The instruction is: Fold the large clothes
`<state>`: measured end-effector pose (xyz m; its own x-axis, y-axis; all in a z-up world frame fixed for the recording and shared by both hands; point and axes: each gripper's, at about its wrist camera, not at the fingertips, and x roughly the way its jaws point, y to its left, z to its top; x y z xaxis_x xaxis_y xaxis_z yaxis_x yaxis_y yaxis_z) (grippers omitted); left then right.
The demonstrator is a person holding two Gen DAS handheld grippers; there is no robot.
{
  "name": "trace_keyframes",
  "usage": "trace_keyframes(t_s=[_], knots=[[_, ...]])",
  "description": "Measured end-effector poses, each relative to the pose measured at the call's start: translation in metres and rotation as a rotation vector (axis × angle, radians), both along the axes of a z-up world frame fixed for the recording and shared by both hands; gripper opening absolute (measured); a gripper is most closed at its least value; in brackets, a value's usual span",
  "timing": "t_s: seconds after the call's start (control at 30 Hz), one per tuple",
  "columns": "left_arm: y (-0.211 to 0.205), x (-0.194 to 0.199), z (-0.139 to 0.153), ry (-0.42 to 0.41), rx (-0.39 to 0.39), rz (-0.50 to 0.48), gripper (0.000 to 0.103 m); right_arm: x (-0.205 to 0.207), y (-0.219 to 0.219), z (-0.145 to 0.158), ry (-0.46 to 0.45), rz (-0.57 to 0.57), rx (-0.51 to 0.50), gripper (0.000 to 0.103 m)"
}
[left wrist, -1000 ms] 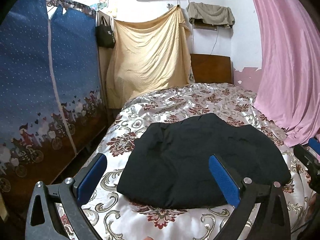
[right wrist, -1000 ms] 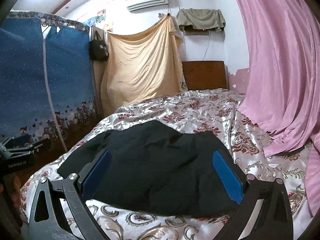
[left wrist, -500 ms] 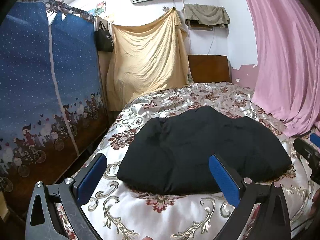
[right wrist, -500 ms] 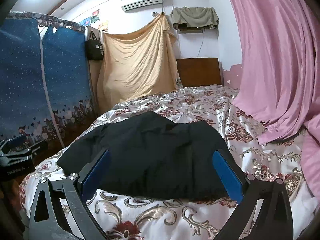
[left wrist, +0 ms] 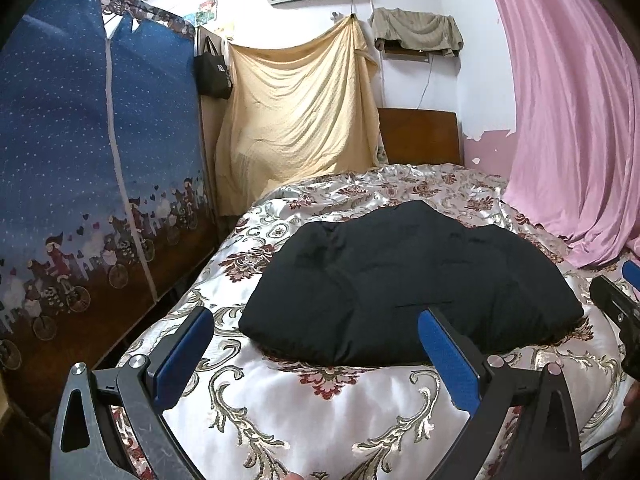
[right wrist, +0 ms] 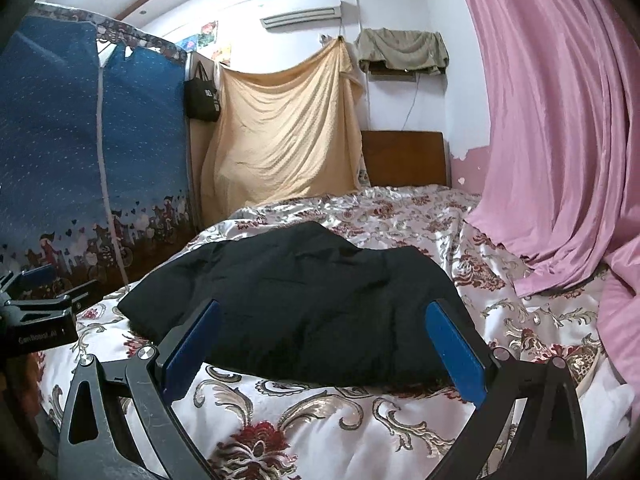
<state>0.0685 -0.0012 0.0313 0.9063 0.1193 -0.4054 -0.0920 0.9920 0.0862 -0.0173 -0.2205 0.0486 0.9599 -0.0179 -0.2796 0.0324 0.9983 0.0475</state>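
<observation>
Both jaws stand wide apart with nothing between them: the left gripper (left wrist: 314, 344) and the right gripper (right wrist: 324, 334) each hang above the near edge of the bed (left wrist: 360, 412), clear of the black garment (left wrist: 408, 288), which lies as a folded, puffy bundle in the middle of the floral cover. Its folds are hard to read, since the dark cloth swallows nearly all detail, and I cannot tell sleeves from body. Each camera's own fingers cover part of the garment's near edge. Compared with a second ago, both views sit further back and a little higher: more bare cover shows in front of the garment, and the bundle itself has kept its shape and place. Left wrist view catches the right gripper only as a black piece with a blue tip cut off at the right border, beside a sliver of hand in the bottom right corner. Right wrist view shows the left gripper (right wrist: 38, 312) at its left edge, partly cropped, its fingers not clear enough to judge from there. Only this view shows the pink curtain (right wrist: 560, 140) spilling onto the bed's right side so fully; the other shows more of the blue wardrobe (left wrist: 92, 160).
</observation>
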Motion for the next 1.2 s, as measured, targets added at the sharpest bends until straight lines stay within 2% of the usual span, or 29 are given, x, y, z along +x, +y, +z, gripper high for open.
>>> trace_keyframes(t_s=[0.37,1.2], knots=[[0.0036,-0.0014,-0.0035,0.003,-0.002,0.003,0.103,0.0042,0.0047,-0.0054,0.035,0.019,-0.001,0.1],[0.0016,-0.0037,-0.0025,-0.001,0.007,0.002,0.103,0.0055,0.0037,-0.0055,0.036,0.019,-0.001,0.1]])
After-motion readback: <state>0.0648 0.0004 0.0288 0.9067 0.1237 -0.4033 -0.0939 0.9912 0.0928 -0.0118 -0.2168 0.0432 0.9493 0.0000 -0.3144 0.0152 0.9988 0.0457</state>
